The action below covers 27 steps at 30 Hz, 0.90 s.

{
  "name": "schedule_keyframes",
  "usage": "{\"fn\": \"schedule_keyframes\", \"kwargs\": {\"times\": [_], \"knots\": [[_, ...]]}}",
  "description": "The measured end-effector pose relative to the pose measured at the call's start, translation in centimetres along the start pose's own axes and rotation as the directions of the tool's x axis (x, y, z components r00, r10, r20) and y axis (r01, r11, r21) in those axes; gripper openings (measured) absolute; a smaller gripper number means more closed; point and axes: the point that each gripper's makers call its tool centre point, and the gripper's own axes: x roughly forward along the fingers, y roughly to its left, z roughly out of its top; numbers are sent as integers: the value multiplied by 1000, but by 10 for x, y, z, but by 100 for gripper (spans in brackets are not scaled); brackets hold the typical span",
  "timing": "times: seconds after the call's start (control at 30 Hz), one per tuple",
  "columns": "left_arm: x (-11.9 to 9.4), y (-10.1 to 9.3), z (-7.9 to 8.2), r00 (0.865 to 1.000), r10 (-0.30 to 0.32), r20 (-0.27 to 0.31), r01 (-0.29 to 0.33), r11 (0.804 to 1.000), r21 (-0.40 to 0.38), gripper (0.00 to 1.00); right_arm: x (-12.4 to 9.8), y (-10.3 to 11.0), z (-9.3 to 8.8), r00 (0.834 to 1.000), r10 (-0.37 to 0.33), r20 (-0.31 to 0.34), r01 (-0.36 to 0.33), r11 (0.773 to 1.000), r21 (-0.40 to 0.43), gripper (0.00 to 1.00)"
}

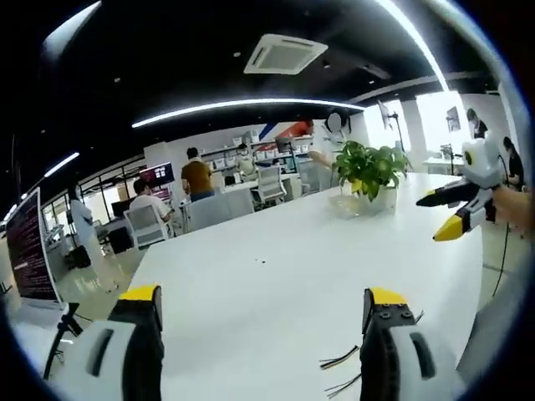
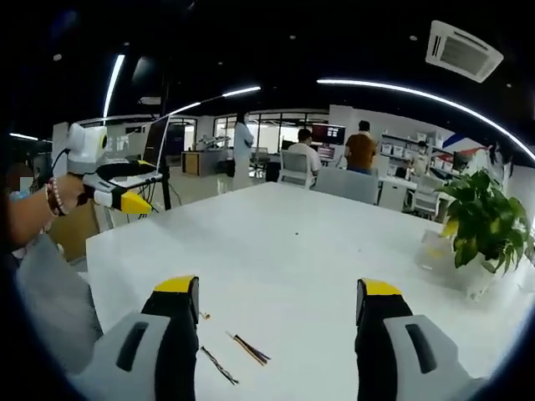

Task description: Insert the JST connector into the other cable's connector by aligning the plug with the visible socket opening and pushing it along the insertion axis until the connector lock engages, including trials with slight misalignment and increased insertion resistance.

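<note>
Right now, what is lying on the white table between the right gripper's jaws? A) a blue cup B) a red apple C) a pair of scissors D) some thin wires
D: in the right gripper view, thin wires lie loose on the white table between the wide-open jaws of the right gripper, which hold nothing.

Cables (image 2: 238, 355) on table (image 2: 284, 251), plant (image 2: 485, 221) beyond
</note>
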Motion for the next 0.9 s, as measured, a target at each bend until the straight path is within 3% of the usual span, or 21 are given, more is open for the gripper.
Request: {"fn": "schedule_keyframes", "kwargs": {"times": [0.07,0.13,0.23,0.33,0.4,0.47,0.5,0.73,0.9], "knots": [[6,-8,-11,998,-49,-46,47,999,-26,99,2,2,-1,1000,20,1,-20,1000,-17,75],[11,-12,-14,997,-66,-41,64,997,-34,99,3,-4,-1,1000,-5,7,5,998,-60,75],[15,-21,-23,992,-113,-62,110,993,-53,99,6,-1,-3,1000,22,10,-21,998,-53,71],[20,-30,-21,985,-170,-15,170,985,-20,99,9,3,-7,999,54,1,-54,997,-57,63],[23,-33,-13,980,-189,58,189,982,1,99,10,4,-9,998,63,-4,-63,995,-72,65],[24,-38,-16,973,-220,64,220,975,-4,98,12,5,-13,997,77,-18,-77,996,-47,71],[24,-43,-20,965,-259,52,259,966,4,98,13,5,-14,996,81,-23,-81,996,-34,72],[32,-52,-40,943,-331,18,329,941,74,96,15,0,-24,993,108,-35,-109,994,-17,61],[40,-60,-50,927,-376,-3,374,921,111,97,18,5,-32,985,162,-62,-166,983,-74,60]]}}
